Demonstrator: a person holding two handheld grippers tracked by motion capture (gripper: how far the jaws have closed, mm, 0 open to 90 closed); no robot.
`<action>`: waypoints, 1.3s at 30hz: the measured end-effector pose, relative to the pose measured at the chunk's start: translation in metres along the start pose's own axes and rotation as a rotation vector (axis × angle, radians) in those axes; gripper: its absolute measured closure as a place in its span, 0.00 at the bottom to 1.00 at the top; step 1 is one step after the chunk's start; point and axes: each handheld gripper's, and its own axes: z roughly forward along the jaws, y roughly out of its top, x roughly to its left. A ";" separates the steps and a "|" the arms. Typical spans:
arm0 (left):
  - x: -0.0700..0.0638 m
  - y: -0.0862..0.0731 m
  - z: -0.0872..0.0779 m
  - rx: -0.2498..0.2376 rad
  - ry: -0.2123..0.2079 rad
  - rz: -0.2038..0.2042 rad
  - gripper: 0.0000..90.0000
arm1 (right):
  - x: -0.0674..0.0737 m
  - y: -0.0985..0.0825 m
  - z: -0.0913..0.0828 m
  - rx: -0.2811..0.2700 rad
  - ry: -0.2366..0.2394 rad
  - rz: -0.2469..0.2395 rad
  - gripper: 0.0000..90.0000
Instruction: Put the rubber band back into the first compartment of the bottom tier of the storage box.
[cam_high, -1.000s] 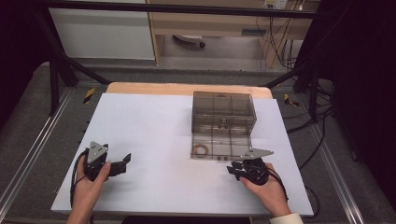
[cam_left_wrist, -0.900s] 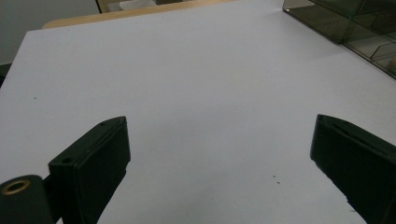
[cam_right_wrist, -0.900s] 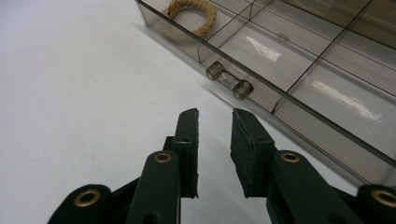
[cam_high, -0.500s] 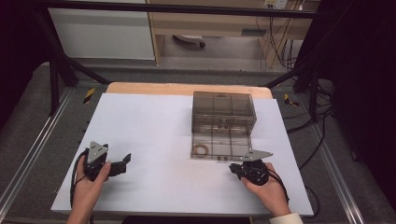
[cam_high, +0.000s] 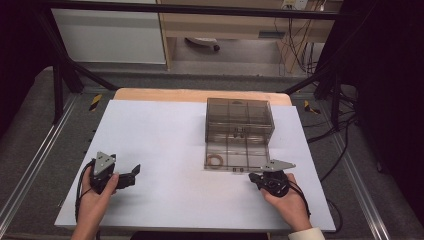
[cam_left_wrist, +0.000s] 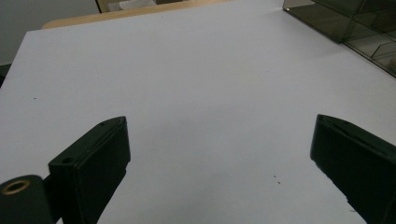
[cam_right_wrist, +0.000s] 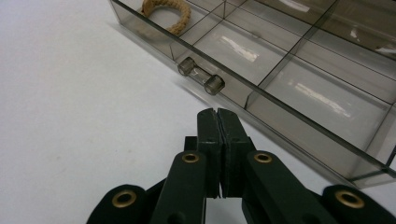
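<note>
A smoky clear drawer box (cam_high: 239, 116) stands on the white table (cam_high: 165, 135), with its lowest drawer (cam_high: 250, 159) pulled out toward me. A tan rope ring (cam_high: 216, 160) (cam_right_wrist: 166, 14) lies in the drawer's front left compartment. My right gripper (cam_high: 253, 177) (cam_right_wrist: 217, 114) is just in front of the drawer's clear bar handle (cam_right_wrist: 201, 78), a short gap away. Its jaws have just been closing and are shut with nothing between them. My left gripper (cam_high: 131, 176) (cam_left_wrist: 219, 154) rests far to the left, open over bare table.
The other compartments of the drawer (cam_right_wrist: 299, 88) look bare. The box's corner (cam_left_wrist: 355, 23) sits far off to the left gripper's upper right. A wooden strip (cam_high: 200, 95) edges the table's far side, and cables (cam_high: 325, 150) run along the floor at the right.
The right gripper's jaws have come together in front of the drawer handle. Neither hand has shifted, and the left gripper looks the same.
</note>
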 end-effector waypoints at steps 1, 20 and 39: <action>0.000 0.000 0.000 0.000 0.000 0.001 0.05 | 0.000 0.000 0.000 -0.001 -0.002 -0.001 1.00; 0.000 0.000 0.001 0.009 -0.002 0.006 0.05 | -0.004 0.004 0.012 0.009 -0.029 -0.003 1.00; -0.001 -0.001 0.001 0.012 -0.005 0.009 0.05 | -0.006 0.004 0.018 0.029 -0.036 0.001 1.00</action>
